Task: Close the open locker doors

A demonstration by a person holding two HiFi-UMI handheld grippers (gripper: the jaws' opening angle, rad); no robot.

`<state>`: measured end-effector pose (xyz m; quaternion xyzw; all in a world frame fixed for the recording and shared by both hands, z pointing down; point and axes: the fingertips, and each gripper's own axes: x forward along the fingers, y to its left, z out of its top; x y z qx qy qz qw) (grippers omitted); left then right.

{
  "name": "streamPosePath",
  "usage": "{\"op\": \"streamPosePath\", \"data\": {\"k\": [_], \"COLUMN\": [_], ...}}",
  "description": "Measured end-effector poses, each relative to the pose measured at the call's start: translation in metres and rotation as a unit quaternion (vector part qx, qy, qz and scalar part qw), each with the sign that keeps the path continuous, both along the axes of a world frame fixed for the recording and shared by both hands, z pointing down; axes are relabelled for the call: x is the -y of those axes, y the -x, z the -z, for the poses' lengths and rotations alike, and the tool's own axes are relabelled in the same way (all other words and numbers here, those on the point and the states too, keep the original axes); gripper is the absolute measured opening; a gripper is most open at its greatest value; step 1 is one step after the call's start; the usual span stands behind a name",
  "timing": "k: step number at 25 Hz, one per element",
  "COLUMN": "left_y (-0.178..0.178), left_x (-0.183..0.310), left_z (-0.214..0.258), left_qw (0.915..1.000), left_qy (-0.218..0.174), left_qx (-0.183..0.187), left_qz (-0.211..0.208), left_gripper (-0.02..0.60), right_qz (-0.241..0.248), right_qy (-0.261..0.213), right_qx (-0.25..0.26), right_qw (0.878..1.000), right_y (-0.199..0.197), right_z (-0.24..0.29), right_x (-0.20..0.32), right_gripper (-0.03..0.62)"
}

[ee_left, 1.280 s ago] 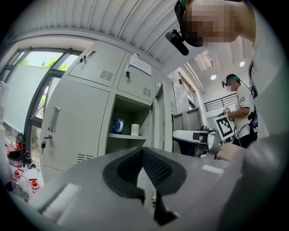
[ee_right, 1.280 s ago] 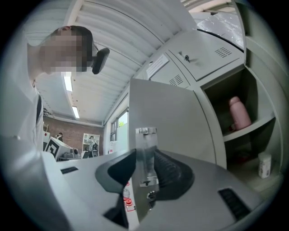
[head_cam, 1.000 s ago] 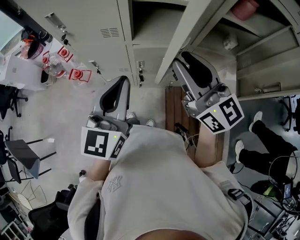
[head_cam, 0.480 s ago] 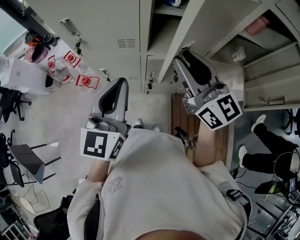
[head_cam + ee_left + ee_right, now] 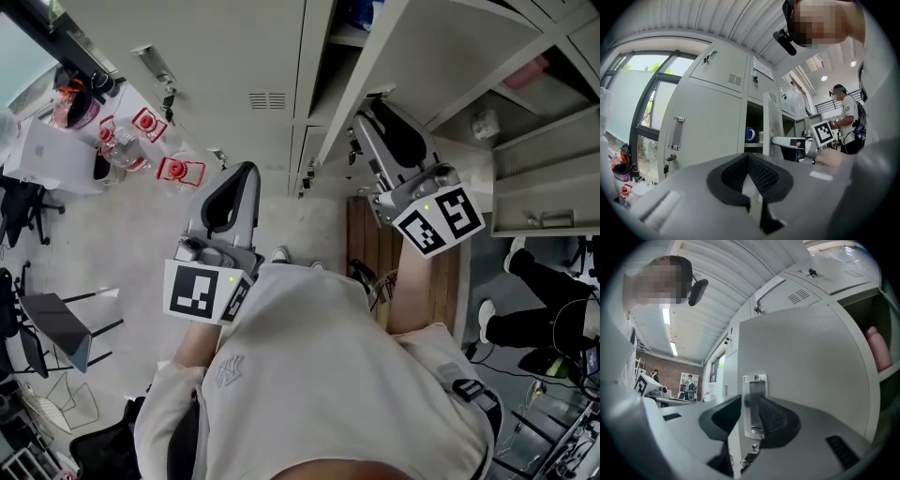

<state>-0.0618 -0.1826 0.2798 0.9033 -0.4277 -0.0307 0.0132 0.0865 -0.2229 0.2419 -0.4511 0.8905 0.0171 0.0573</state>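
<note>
An open grey locker door [image 5: 375, 66] stands edge-on in the head view, swung out from the locker row. My right gripper [image 5: 367, 105] is at its outer face. In the right gripper view the door [image 5: 811, 362] fills the frame and its metal handle [image 5: 753, 404] shows in the narrow gap between the open jaws of the right gripper [image 5: 750, 401]; whether they touch it I cannot tell. My left gripper [image 5: 246, 169] hangs lower left, away from the lockers; its jaws [image 5: 749, 157] are shut on nothing. The left gripper view shows the same door [image 5: 771, 122] ajar, with a blue mug [image 5: 749, 134] inside.
Further right, more lockers [image 5: 534, 122] stand open, one holding a pink bottle [image 5: 876, 348]. A wooden platform [image 5: 366, 234] lies on the floor below the door. A person's legs [image 5: 525, 309] show at right. Red-and-white items [image 5: 141, 127] and chairs [image 5: 56, 319] are at left.
The lockers have slid lower and to the right in the head view. The right gripper stays against the open door, which looks a little steeper. The left gripper has hardly moved.
</note>
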Motion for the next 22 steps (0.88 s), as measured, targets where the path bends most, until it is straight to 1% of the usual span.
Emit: {"op": "streamPosePath", "data": {"k": [11,17,22], "left_y": [0.010,0.015,0.018], "left_x": [0.020,0.027,0.032], "left_z": [-0.002,-0.001,-0.001], "left_qw": [0.9999,0.9998,0.9997], "left_qy": [0.004,0.005,0.003], "left_qx": [0.000,-0.001,0.000], "left_qz": [0.011,0.017,0.024], "left_gripper": [0.002,0.002,0.002], "right_qz": [-0.012,-0.029,-0.037], "right_qy": [-0.005,-0.003,-0.001], "right_qx": [-0.012,-0.028,-0.023], "right_qw": [1.000,0.999,0.999], "right_y": [0.009,0.010,0.008], "right_z": [0.001,-0.001,-0.004], "right_x": [0.036,0.055,0.068], "right_gripper": [0.098,0.098,0.098]}}
